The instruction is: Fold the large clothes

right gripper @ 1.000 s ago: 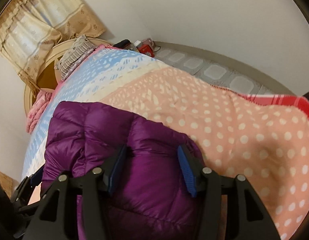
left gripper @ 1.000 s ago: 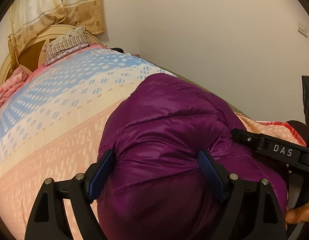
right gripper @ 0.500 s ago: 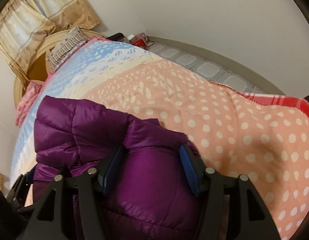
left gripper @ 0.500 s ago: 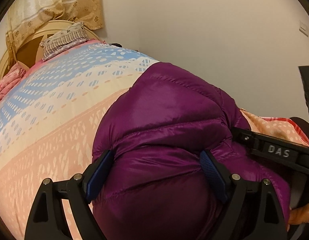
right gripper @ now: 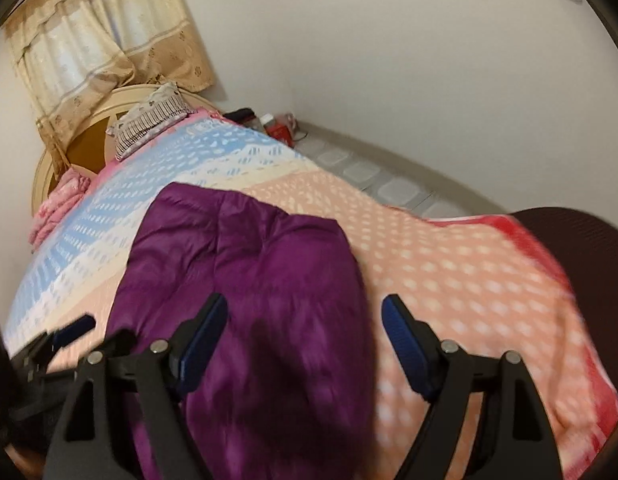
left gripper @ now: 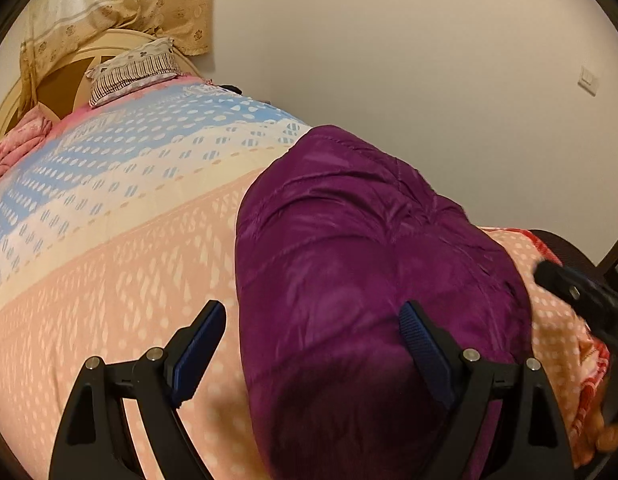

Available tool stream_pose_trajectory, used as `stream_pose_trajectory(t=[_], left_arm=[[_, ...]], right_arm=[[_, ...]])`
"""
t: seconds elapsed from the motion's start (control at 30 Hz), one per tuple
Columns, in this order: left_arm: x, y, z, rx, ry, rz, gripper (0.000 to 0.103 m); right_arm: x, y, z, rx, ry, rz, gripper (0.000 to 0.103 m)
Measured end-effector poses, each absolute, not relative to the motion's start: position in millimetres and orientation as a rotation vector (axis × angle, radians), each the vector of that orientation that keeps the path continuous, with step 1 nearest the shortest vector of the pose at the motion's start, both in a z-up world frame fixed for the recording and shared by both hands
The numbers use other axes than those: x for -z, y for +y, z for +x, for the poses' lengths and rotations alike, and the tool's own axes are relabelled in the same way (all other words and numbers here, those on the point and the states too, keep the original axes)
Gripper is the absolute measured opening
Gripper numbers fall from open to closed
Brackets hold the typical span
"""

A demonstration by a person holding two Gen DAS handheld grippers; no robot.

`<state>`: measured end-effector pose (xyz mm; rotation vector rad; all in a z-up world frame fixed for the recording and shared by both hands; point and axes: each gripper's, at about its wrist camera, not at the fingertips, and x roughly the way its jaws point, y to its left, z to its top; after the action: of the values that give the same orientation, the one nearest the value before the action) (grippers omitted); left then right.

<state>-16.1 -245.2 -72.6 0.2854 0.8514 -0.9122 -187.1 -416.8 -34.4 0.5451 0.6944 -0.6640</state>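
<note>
A: Entry. Where does the garment lie, and how do your fingers stand?

B: The glossy purple quilted puffer jacket point(left gripper: 369, 264) lies folded into a bundle on the bed's peach, cream and blue dotted blanket point(left gripper: 109, 280), toward the foot end. Your left gripper point(left gripper: 313, 356) has its fingers spread wide; the right-hand pad overlaps the jacket's near part and the other pad sits over bare blanket, so nothing is pinched. Your right gripper point(right gripper: 305, 348) has its jaws opening; the jacket's right edge shows between them, but neither pad presses on it.

A: Which relation governs the next move?

B: The bundle's long axis runs away from you, toward the cream wooden headboard point(right gripper: 89, 128) and striped pillow point(right gripper: 149, 120). It lies directly ahead of and below both pairs of fingers. Judged from both views, each hand is about equally near, left gripper over the left flank, right over the right. Any further fold likely needs both.
</note>
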Motion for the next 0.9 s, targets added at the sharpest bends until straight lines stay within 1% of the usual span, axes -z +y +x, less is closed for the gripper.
stream_pose_trajectory(t=[0.2,0.47,0.7,0.9], left_arm=[[64.4,-219.9,-52.5,0.940,0.813,0.357,0.089],[59.8,-180.1,-86.1,0.955,0.824,0.351,0.089],[70.1,-153.9,-103.2,0.921,0.895,0.365,0.089],[72.6,-137.4,-119.9,0.899,0.876,0.427,0.089]], right_arm=[[26.0,-379.4,-237.9,0.724,0.670,0.509,0.082],[15.3,-334.1,-269.4,0.737,0.667,0.495,0.082],[19.5,-296.5,-272.9,0.726,0.745,0.479,0.083],[35.8,-270.2,-270.0,0.671,0.834,0.473,0.083]])
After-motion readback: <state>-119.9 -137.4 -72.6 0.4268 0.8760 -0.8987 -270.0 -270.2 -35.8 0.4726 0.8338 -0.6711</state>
